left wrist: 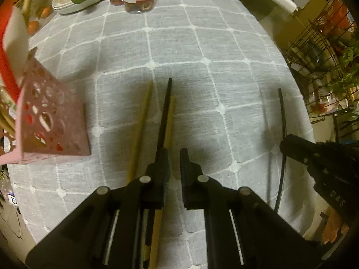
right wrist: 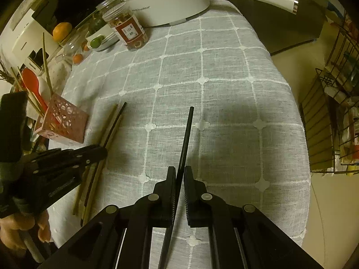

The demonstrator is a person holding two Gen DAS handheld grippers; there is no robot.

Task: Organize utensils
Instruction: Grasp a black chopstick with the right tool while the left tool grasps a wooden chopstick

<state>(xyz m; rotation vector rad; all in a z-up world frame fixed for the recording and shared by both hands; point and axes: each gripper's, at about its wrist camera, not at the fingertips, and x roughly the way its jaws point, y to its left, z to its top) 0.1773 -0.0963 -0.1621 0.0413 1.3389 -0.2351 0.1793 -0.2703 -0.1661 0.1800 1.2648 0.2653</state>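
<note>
The right claw (right wrist: 179, 177) is clenched on a black chopstick (right wrist: 186, 139), which runs up between its pads and out over the tabletop (right wrist: 224, 78). The left claw (left wrist: 174, 163) shows a gap between its fingers in its own view, with a black stick (left wrist: 165, 112) and a wooden stick (left wrist: 169, 121) lying along its left finger; the gap is too narrow for it to be released, so I judge it nearly clenched, but I cannot tell whether it truly holds either one. A second wooden stick (left wrist: 141, 125) lies just beside them. The pink holder (left wrist: 51, 123), perforated and already carrying utensils, stands at the tabletop's left edge.

Risks: the long, thin chopstick may pivot or slip in the right claw, since it is pinched at a single spot. The left claw may drag all the sticks together or lift none. The holder sits near the edge and looks light, so a nudge could tip it.

Writing: the jar (right wrist: 128, 31) carries a red label with small print, unreadable. The white pot (right wrist: 168, 2) bears a faint, illegible brand.
</note>
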